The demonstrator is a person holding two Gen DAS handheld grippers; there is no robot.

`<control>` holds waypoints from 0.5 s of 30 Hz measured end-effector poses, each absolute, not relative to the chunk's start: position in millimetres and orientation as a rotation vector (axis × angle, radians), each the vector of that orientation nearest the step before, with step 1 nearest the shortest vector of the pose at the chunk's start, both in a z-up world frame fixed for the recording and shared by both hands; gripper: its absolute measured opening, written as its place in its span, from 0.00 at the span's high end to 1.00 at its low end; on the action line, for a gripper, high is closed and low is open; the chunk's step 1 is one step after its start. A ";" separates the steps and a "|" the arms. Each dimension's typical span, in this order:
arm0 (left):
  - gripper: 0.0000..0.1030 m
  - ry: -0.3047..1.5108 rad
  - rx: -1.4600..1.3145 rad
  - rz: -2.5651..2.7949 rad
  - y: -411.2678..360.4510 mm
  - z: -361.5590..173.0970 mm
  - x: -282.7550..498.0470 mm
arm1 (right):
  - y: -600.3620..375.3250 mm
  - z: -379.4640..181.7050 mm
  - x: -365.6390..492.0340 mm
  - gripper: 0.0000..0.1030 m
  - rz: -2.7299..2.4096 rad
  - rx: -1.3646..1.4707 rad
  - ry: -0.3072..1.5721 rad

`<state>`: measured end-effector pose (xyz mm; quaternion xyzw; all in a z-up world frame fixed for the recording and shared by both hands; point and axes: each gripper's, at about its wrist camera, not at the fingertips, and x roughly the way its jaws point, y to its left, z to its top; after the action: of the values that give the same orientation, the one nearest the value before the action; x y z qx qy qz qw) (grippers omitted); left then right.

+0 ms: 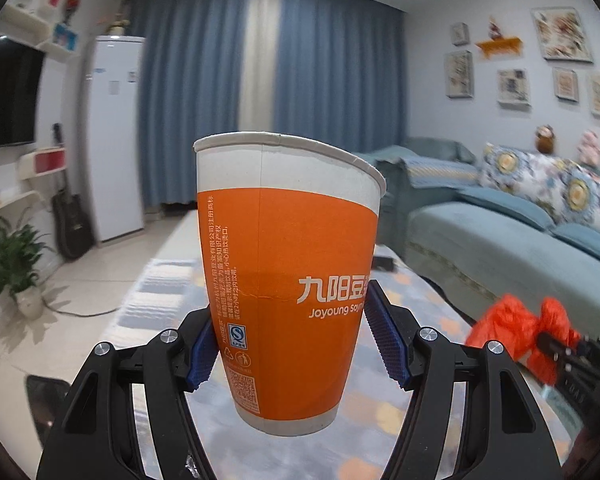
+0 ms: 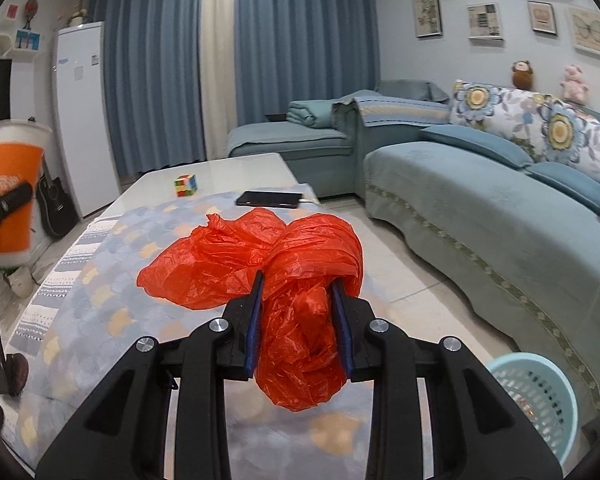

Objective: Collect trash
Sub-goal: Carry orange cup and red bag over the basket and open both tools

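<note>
Left tool (image 1: 288,340) clamped on an orange-and-white paper cup (image 1: 288,280), blue pads pressed against its lower sides, cup upright and lifted clear above the tabletop (image 1: 160,300). Right tool (image 2: 298,320) closed around a crumpled red plastic bag (image 2: 268,256), squeezing its near lobe between both pads; the rest of the bag bulging out toward the far side, above the patterned cloth on the tabletop. Beyond the bag on the tabletop, a Rubik's cube (image 2: 186,185) and a dark phone (image 2: 269,199), apart from each other. Right of the tabletop, down on the floor, a pale blue slotted basket (image 2: 538,396). Farther right of the tabletop, a teal sofa (image 2: 480,208).
</note>
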<state>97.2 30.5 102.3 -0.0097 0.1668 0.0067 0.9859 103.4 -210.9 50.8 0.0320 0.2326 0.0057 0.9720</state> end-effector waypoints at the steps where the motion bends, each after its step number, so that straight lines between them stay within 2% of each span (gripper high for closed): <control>1: 0.38 0.343 -0.012 -0.005 24.8 99.3 95.1 | -217.8 50.8 97.5 0.74 0.003 0.072 0.467; 15: 0.38 0.393 0.038 -0.228 -52.9 60.4 59.9 | -313.0 45.5 28.6 0.74 -0.151 0.184 0.432</control>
<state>59.9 -52.9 60.4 0.0189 0.1946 -0.1131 0.9741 28.6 -313.0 45.5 0.0910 0.2137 -0.0748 0.9698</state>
